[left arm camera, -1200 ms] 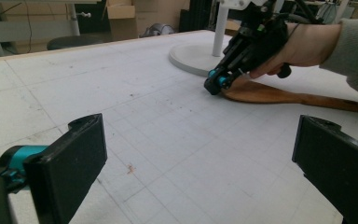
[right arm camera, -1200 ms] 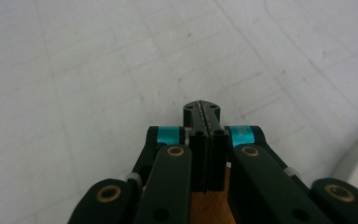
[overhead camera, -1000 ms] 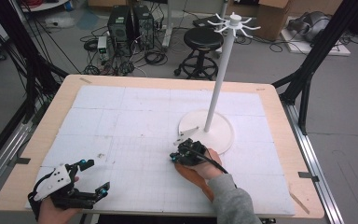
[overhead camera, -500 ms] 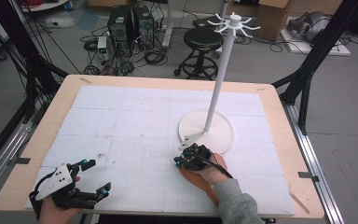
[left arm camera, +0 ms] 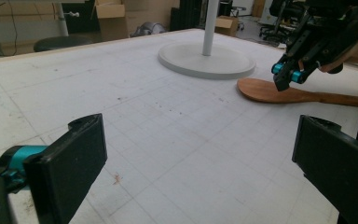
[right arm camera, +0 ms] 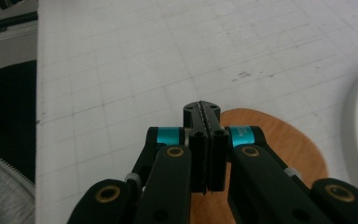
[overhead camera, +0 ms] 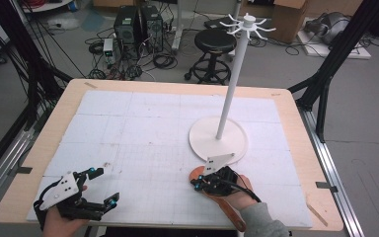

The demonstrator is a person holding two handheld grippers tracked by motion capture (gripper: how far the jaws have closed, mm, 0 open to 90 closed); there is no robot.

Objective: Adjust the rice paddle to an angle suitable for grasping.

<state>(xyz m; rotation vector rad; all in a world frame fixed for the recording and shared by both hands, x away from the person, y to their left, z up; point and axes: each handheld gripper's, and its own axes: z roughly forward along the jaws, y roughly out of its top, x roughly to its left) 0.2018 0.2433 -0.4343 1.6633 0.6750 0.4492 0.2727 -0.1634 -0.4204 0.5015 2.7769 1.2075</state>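
A wooden spoon [overhead camera: 198, 174] lies flat on the white mat near the front edge, its blade [left arm camera: 265, 91] pointing toward the round stand base. My right gripper [overhead camera: 196, 184] hovers just over that blade [right arm camera: 284, 144]. Its jaws are shut against each other with nothing between them, as the right gripper view [right arm camera: 202, 109] and the left gripper view [left arm camera: 285, 79] both show. My left gripper [overhead camera: 106, 186] rests at the front left corner of the mat, jaws wide open and empty [left arm camera: 200, 158].
A white stand with a round base [overhead camera: 218, 139] and a tall pole topped by hooks [overhead camera: 247, 23] stands right of centre, just beyond the spoon [left arm camera: 205, 58]. The white gridded mat [overhead camera: 143, 128] covers the wooden table. A stool and computer gear sit on the floor behind.
My right hand has drawn back toward the near edge and a little to the right, away from the stand base. The left gripper has stayed put.
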